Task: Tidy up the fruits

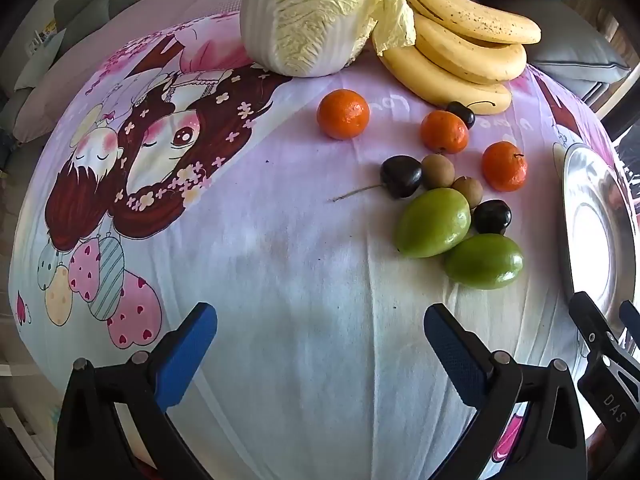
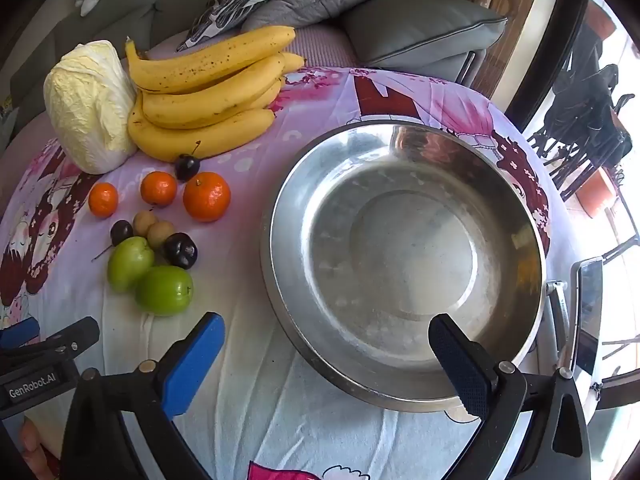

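1. The steel basin (image 2: pixel 404 260) was the largest piece, a wide, shallow, shiny bowl standing empty at the centre of the right wrist view; rigid and slick, it looked the likely place for the fruit.
2. The napa cabbage (image 1: pixel 312 16) stood at twelve o'clock in the left wrist view, crinkled and leafy (no fruit, so probably left alone).
3. The bananas (image 1: pixel 460 40), at one o'clock and touching the cabbage, were a speckled yellow bunch; likely heavy and easily bruised, best taken across the middle of the bunch.
4. Two green fruits (image 1: pixel 434 222), smooth, glossy and oval, lay touching at four o'clock from centre; firm but slippery, so I would grip across the short axis.
5. Three mandarins (image 1: pixel 343 114) sat around two o'clock, dimpled, round and slightly soft; they would roll on the printed cloth (image 1: pixel 280 280).
6. Three dark cherries (image 1: pixel 401 176) and two brown longans (image 1: pixel 438 171) clustered among the green fruits, small, light and delicate.
7. The left gripper (image 1: pixel 320 344) and right gripper (image 2: pixel 326 348) both hung with blue-padded fingers spread wide and nothing between them.
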Demonstrator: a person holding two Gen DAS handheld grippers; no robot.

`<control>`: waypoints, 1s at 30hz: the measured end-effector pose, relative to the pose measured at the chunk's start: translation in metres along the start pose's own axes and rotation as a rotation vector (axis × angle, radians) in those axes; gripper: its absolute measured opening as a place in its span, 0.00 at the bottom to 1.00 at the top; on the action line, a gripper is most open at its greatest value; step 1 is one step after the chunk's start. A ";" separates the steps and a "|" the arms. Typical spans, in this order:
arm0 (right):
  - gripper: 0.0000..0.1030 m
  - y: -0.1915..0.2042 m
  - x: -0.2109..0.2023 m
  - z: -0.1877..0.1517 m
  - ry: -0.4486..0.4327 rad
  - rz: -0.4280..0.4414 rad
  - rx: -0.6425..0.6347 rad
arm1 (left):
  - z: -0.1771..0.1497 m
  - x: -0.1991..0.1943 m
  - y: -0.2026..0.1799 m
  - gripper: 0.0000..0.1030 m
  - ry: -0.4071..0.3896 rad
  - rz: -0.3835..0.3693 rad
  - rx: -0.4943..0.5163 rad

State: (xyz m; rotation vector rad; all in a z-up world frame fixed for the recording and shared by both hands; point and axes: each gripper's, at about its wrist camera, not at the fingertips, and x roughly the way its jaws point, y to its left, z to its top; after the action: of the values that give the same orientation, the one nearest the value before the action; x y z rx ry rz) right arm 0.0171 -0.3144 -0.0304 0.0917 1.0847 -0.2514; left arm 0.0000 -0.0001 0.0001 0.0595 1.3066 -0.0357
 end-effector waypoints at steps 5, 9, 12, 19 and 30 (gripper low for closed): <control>1.00 0.001 0.001 0.000 0.000 -0.002 0.002 | 0.000 0.001 0.000 1.00 0.003 0.004 -0.007; 1.00 -0.001 -0.003 0.001 -0.001 -0.004 0.002 | 0.001 0.001 -0.002 1.00 0.004 0.001 -0.006; 1.00 -0.001 -0.003 0.000 -0.005 -0.007 0.000 | 0.001 0.002 -0.002 1.00 0.003 0.004 -0.008; 1.00 -0.002 -0.003 0.001 -0.003 -0.011 -0.001 | -0.001 0.001 -0.001 1.00 0.000 0.005 -0.003; 1.00 -0.002 -0.003 0.001 -0.004 -0.013 -0.001 | 0.001 0.002 0.002 1.00 0.001 0.009 -0.003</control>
State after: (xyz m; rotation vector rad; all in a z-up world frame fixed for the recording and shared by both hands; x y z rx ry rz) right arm 0.0165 -0.3159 -0.0269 0.0832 1.0816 -0.2626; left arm 0.0014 0.0021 -0.0020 0.0624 1.3074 -0.0258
